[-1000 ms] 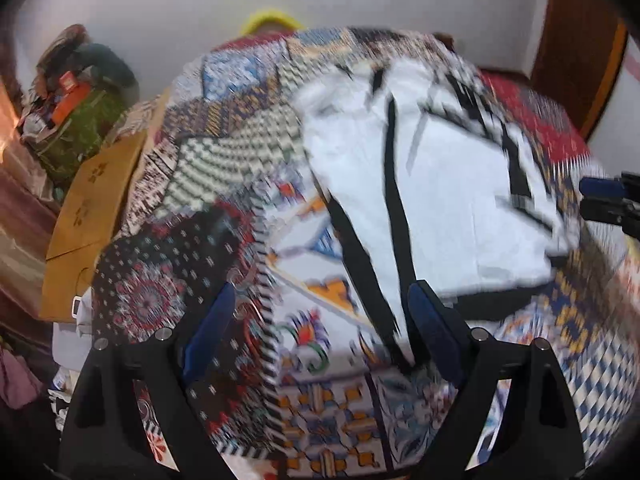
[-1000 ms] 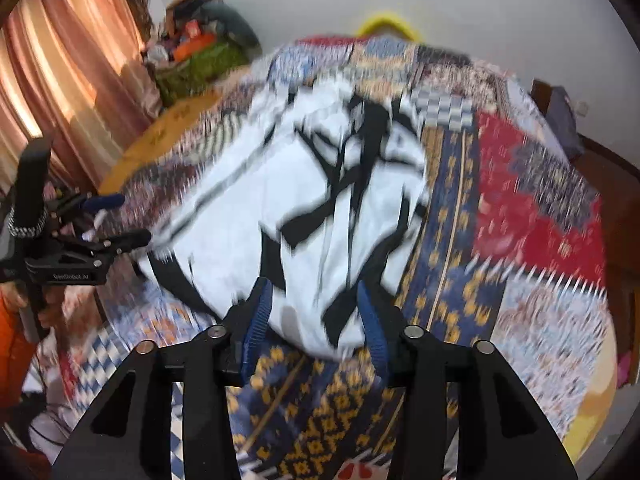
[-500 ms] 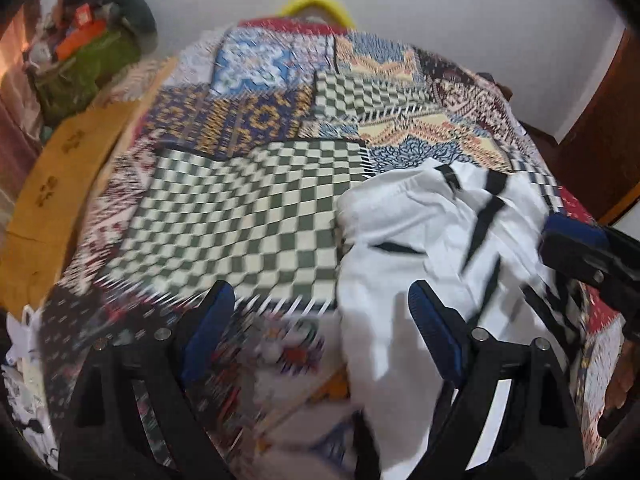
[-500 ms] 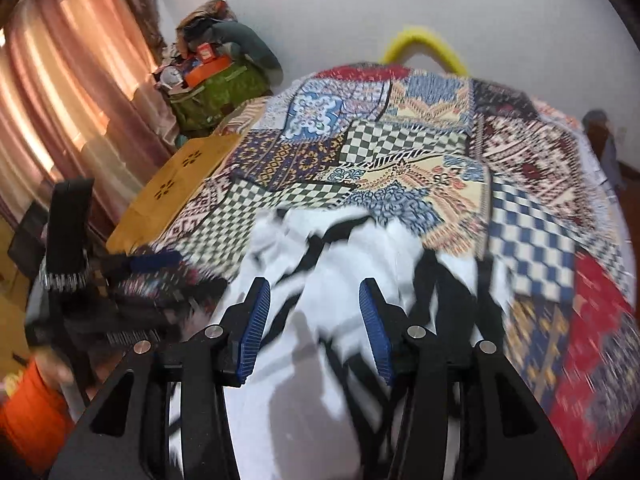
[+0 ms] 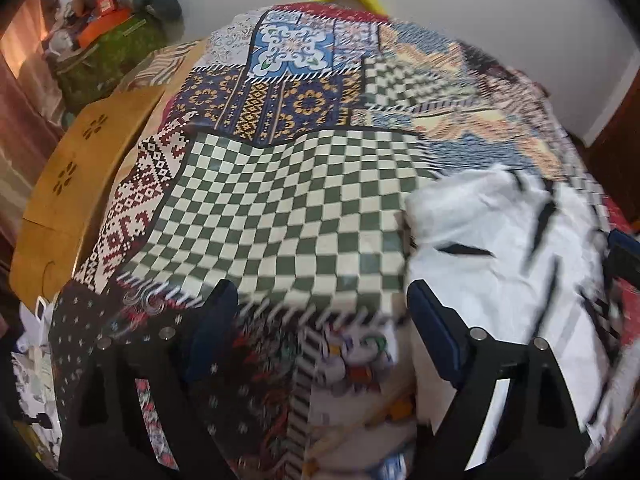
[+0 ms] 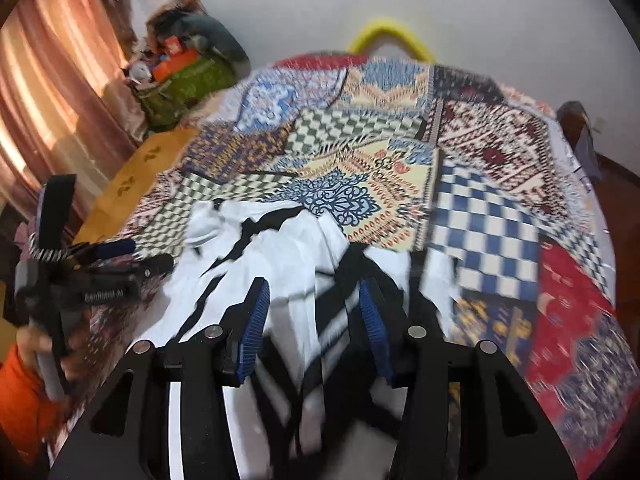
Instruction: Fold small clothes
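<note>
A white garment with black stripes (image 6: 288, 264) lies rumpled on the patchwork bedspread (image 6: 480, 240). In the left wrist view the garment (image 5: 500, 276) is at the right. My left gripper (image 5: 322, 312) is open and empty over the green checked patch, just left of the garment's edge. My right gripper (image 6: 312, 316) is open, its blue pads on either side of a striped part of the garment below it. The left gripper also shows in the right wrist view (image 6: 132, 258), beside the garment's left edge.
A wooden board (image 5: 72, 172) runs along the bed's left side. A green bag heaped with things (image 5: 104, 48) stands at the far left corner. A yellow hoop (image 6: 390, 40) leans on the white wall. Pink curtains (image 6: 44, 92) hang at left.
Both grippers have moved forward over the bed and tilted up. The garment now lies lower and nearer in both views. The left gripper has shifted left, off the garment.
</note>
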{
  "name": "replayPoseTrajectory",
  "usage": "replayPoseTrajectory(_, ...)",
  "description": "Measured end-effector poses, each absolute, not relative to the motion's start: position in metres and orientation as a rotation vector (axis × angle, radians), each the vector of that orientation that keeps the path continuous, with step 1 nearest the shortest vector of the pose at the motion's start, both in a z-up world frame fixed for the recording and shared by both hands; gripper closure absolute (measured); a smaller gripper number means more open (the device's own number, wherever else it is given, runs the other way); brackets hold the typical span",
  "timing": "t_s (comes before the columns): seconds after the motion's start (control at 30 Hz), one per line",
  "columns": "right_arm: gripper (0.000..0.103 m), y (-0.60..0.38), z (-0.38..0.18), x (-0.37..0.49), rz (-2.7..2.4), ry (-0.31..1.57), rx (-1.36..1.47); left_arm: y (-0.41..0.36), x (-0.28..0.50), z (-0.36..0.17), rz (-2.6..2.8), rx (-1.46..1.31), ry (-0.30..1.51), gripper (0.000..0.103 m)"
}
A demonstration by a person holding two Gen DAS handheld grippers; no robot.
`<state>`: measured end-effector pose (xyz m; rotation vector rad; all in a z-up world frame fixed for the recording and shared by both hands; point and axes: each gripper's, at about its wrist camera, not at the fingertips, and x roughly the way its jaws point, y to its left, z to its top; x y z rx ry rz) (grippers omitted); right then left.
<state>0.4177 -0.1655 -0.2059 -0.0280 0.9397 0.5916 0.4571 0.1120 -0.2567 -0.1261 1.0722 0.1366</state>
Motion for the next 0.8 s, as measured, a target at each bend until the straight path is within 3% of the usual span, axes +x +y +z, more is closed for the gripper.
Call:
replayPoseTrajectory(0.07,0.038,-0.183,-0.195,0.398,0.566,0.911,-0.014,0.111,0.442,-0.244,0.104,-0.137,1.056,0.015)
replayPoseTrajectory(0.17,0.024,-0.2,-0.19,0.381,0.54,0.893,-0.001,0.103,0.423,-0.231,0.047,-0.138,1.037,0.015)
replayPoseTrajectory(0.23,0.02,-0.21,-0.194,0.374,0.513,0.913,0.009,0.094,0.412,-0.229,-0.004,-0.141,1.045,0.015)
replayPoseTrajectory(0.47,0.02,-0.214,-0.234,0.376,0.524,1.064,0.096,0.077,0.412,-0.261,-0.084,-0.22,1.147,0.015)
replayPoseTrajectory(0.6,0.014,-0.2,-0.24,0.383,0.526,1.061,0.104,0.077,0.427,-0.284,-0.123,-0.325,1.211,0.019)
replayPoseTrajectory(0.67,0.014,-0.195,-0.238,0.384,0.565,1.047,0.114,0.073,0.432,-0.282,-0.153,-0.343,1.191,0.026)
replayPoseTrajectory(0.73,0.014,-0.186,-0.24,0.385,0.585,1.047,0.113,0.068,0.436,-0.282,-0.203,-0.369,1.191,0.043)
replayPoseTrajectory(0.8,0.017,-0.179,-0.245,0.384,0.603,1.043,0.101,0.061,0.439,-0.283,-0.242,-0.39,1.194,0.048)
